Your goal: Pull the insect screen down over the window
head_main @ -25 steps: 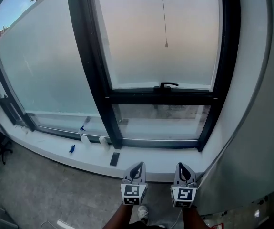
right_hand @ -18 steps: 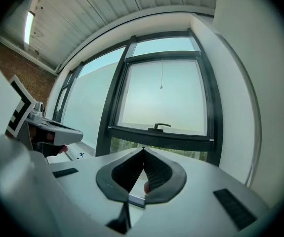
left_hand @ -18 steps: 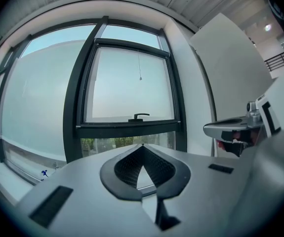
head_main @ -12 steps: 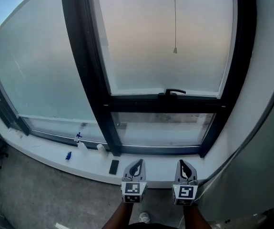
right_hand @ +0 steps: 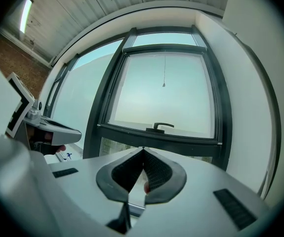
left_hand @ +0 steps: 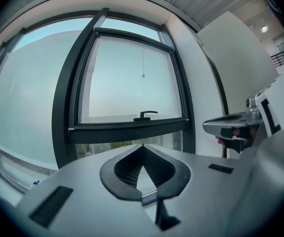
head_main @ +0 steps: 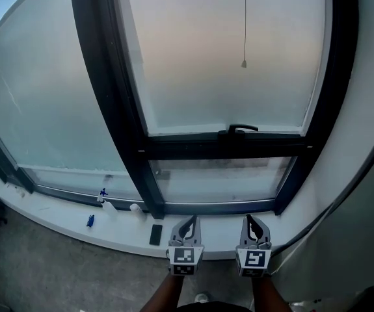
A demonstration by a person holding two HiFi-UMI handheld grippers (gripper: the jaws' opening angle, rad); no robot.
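Slippage looks likely: left gripper (head_main: 189, 222) and right gripper (head_main: 252, 221), bottom centre, are pressed together, empty; the screen's thin pull cord (head_main: 244, 18) hangs upper centre, well apart, ending in 1 small toggle (head_main: 244, 64).

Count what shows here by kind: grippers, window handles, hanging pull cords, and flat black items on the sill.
Grippers: 2, the left gripper and the right gripper, both shut and empty
Window handle: 1
Pull cord: 1
Flat black item on the sill: 1
Total: 5
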